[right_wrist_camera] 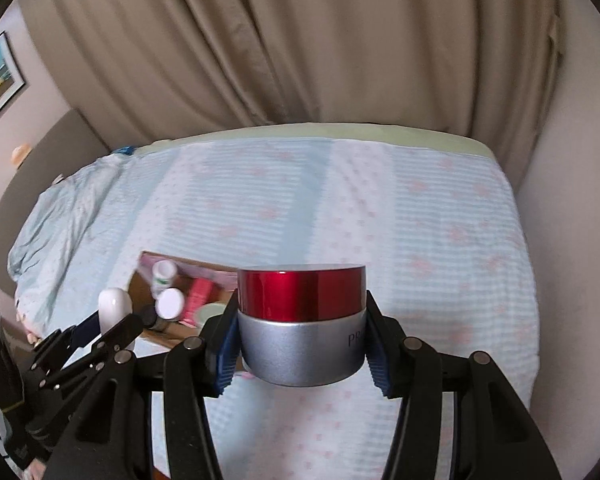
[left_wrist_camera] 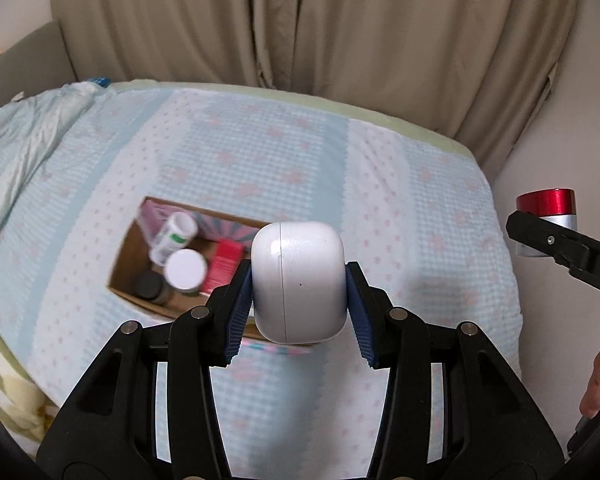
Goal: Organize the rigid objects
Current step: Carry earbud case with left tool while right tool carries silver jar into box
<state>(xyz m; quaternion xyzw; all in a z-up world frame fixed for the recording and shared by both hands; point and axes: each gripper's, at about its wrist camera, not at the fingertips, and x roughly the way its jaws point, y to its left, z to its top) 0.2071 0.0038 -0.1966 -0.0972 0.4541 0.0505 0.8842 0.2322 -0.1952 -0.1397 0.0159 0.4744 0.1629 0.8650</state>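
The white earbud case (left_wrist_camera: 299,282) sits pinched between the blue pads (left_wrist_camera: 236,312) of the left gripper (left_wrist_camera: 299,304), held in the air above the near end of the cardboard box (left_wrist_camera: 120,276) on the bed. Its shell looks glossy and rounded, so it is probably light but slippery; the pads bear on its two flat-ish sides about midway up, which seems the sensible place, since a grip nearer the curved corners could squirt it out. The lid seam runs top to bottom across the face turned to the camera (squeezing across it should keep the lid from popping).

The right gripper (right_wrist_camera: 302,336) is closed on a cream jar (right_wrist_camera: 302,328) with a red metallic lid and a silver body, the pads clamping the body just under the lid. The jar looks rigid and likely the heavier of the two; its straight walls give a sure hold, though its finish may be smooth.

The box already holds two white-capped bottles (left_wrist_camera: 174,234), a dark-lidded jar (left_wrist_camera: 150,286) and a red packet (left_wrist_camera: 222,266), so free room appears to be toward its near right end. Around it lies the pale blue bedspread (left_wrist_camera: 400,184), soft and uneven, with tan curtains (left_wrist_camera: 300,20) behind.
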